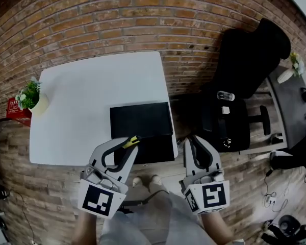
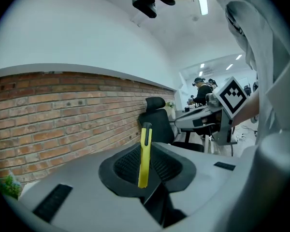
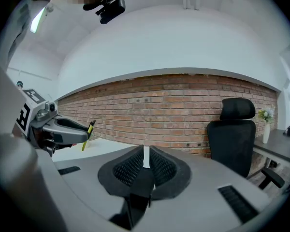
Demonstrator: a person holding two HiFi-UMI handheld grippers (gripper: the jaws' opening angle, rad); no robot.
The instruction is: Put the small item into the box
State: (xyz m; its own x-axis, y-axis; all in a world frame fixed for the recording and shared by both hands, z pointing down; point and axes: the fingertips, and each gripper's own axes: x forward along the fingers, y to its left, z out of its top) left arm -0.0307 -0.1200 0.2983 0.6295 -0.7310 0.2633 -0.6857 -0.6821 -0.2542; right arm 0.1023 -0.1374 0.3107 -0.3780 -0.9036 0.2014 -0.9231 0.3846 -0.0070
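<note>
A thin yellow item with a black tip (image 1: 132,140) is clamped upright in my left gripper (image 1: 128,146), which hovers over the near edge of the white table (image 1: 86,86). The left gripper view shows the same yellow item (image 2: 144,163) standing between the shut jaws of that gripper (image 2: 150,151). A black box (image 1: 141,120) lies on the table's near right corner, just beyond the left gripper. My right gripper (image 1: 189,141) hangs right of the table edge, shut and empty; in its own view the right gripper (image 3: 146,158) has jaws together.
A potted plant (image 1: 31,97) stands at the table's left edge, beside a red object (image 1: 16,110). A black office chair (image 1: 245,70) is to the right, with a grey desk (image 1: 296,101) beyond. A brick wall (image 3: 174,110) lies behind the table. A person (image 2: 200,88) stands far off.
</note>
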